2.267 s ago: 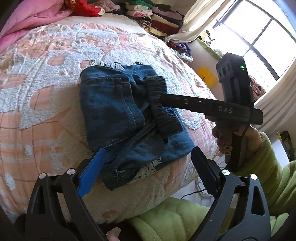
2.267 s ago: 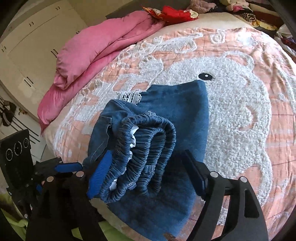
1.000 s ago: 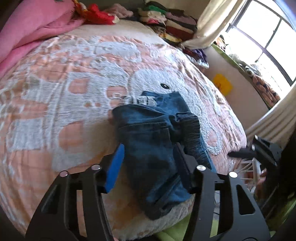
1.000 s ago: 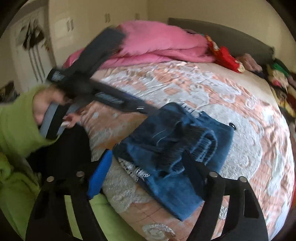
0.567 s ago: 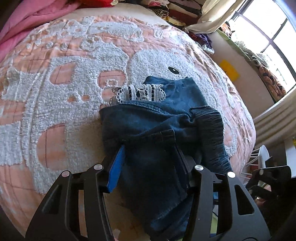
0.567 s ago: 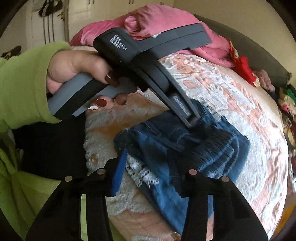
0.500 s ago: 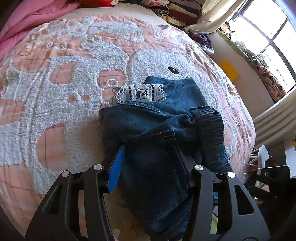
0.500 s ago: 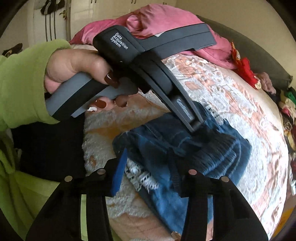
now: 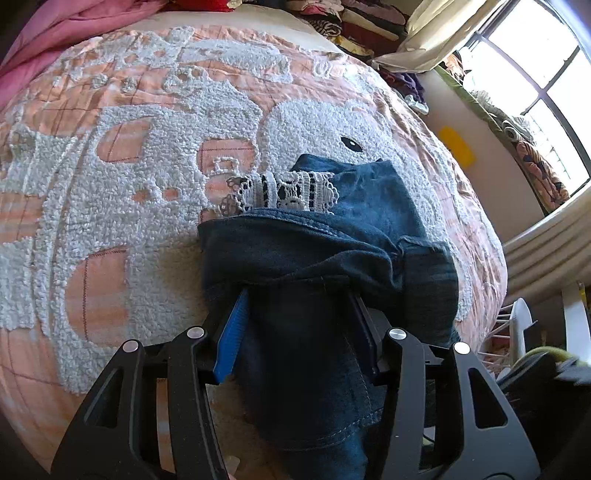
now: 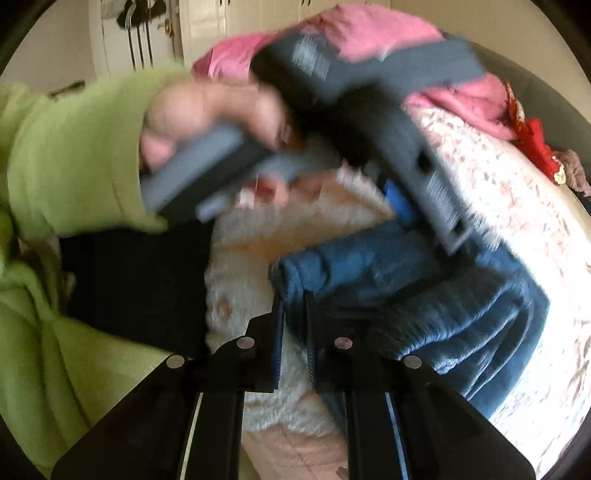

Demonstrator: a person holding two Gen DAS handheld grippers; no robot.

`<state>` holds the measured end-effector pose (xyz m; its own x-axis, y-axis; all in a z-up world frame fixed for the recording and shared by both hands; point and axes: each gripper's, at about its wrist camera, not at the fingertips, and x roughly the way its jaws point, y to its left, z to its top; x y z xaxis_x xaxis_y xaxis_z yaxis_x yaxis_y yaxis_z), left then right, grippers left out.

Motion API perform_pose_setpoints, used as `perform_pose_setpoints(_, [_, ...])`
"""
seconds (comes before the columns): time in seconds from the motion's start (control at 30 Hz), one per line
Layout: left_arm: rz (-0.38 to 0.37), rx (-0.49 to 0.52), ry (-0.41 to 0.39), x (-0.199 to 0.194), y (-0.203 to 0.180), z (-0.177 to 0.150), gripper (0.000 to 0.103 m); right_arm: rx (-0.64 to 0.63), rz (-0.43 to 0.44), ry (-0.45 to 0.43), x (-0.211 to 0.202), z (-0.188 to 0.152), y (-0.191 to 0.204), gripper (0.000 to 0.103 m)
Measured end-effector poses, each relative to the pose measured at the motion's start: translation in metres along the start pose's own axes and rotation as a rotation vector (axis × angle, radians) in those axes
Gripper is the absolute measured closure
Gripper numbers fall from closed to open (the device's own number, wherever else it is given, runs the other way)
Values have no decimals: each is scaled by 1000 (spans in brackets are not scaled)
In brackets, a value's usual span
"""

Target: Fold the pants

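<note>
the folded dark blue denim pants (image 9: 317,280) lie on my peach quilted bedspread with its fluffy white bear pattern (image 9: 122,206), close to the near edge of the bed, and a strip of white lace trim (image 9: 280,192) pokes out from under their far fold. my left gripper (image 9: 299,321) has its blue pad (image 9: 231,334) on one side and its black pad on the other side of a thick bunch of the denim; the jaws stand partly apart with that bunch filling the gap, and the pads press against the cloth on both sides, so i am pinching the pants there.

from the right wrist camera the picture is blurred. my right gripper (image 10: 293,328) has just been closing, and its jaws are now nearly together on a thin edge of the pants (image 10: 424,291) at the near corner of the bundle; a sliver of blue denim sits between the pads. in that same view my left hand (image 10: 207,122), in a lime green sleeve (image 10: 70,155), holds the grey handle of the left gripper (image 10: 436,218), whose black body reaches down onto the pants from above.

a rumpled pink blanket (image 10: 388,48) sits at the far end of the bed, and a stack of folded clothes (image 9: 354,18) lies near the bright window (image 9: 535,85).
</note>
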<state>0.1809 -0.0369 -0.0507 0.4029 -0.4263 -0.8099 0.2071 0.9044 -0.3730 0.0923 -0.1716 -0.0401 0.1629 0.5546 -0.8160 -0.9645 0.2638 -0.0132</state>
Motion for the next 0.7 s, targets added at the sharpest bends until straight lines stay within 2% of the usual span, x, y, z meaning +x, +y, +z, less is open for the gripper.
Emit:
perform_pose_setpoints(0.03, [-1,-1,-2,0,0,-1,60,-12,-19,23,9,-6,3,93])
perform_pose_setpoints(0.1, [2,2,-5,-1,-1,-2,60,21,-20,14,14,-10,4,90])
perform_pose_setpoints(0.43, [13,0,-39,-8,-8,-4,55,101,-21,-21,-12,2,-1,87])
perform_pose_setpoints(0.5, [10,0,-43,-10,-8,-4,53,117,-22,-31,-18,-7,2,85])
perform_pose_setpoints(0.7, [11,1,-53,-14,-11,-7,49,146,-20,-49,-24,-3,3,78])
